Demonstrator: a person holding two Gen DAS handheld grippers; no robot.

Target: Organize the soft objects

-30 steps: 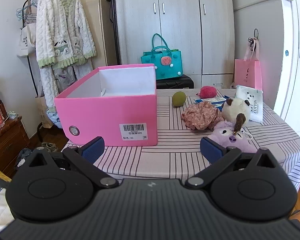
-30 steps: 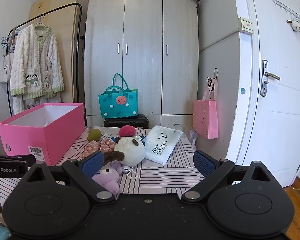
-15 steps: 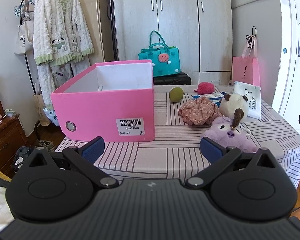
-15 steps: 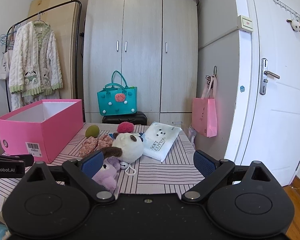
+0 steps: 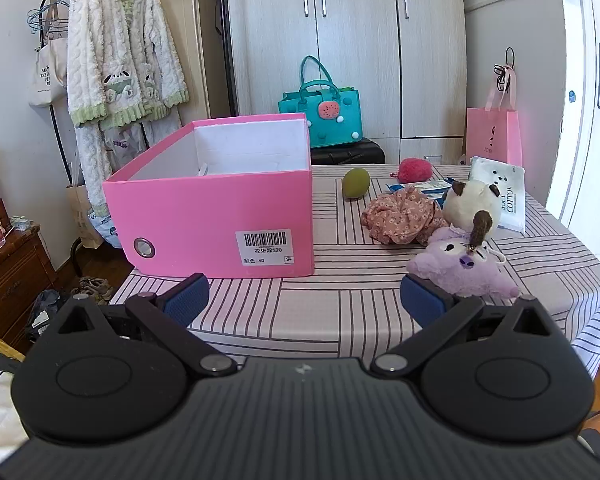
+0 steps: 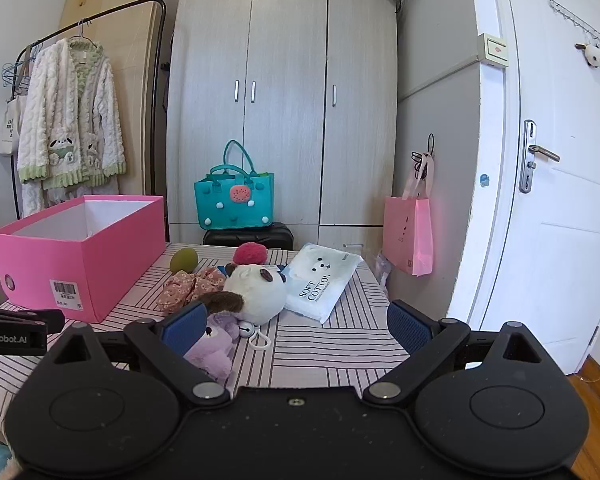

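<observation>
Both tongs, left [image 5: 304,294] and right [image 6: 296,326], wide open, empty; I came closer; purple plush [image 5: 462,266] at 2 o'clock, box [image 5: 220,216] unfilled.

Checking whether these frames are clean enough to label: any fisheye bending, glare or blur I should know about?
Left wrist view: sharp, barcode on the pink box legible, daylight washes out the right edge. Right wrist view: wardrobe and door bow strongly, corners vignetted, no motion blur.

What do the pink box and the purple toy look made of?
Pink box: seemingly coated cardboard, going by its flat stiff walls, white lining and barcode sticker. Purple toy: plush fabric, with a fuzzy matte pile and a soft, rounded shape.
</observation>
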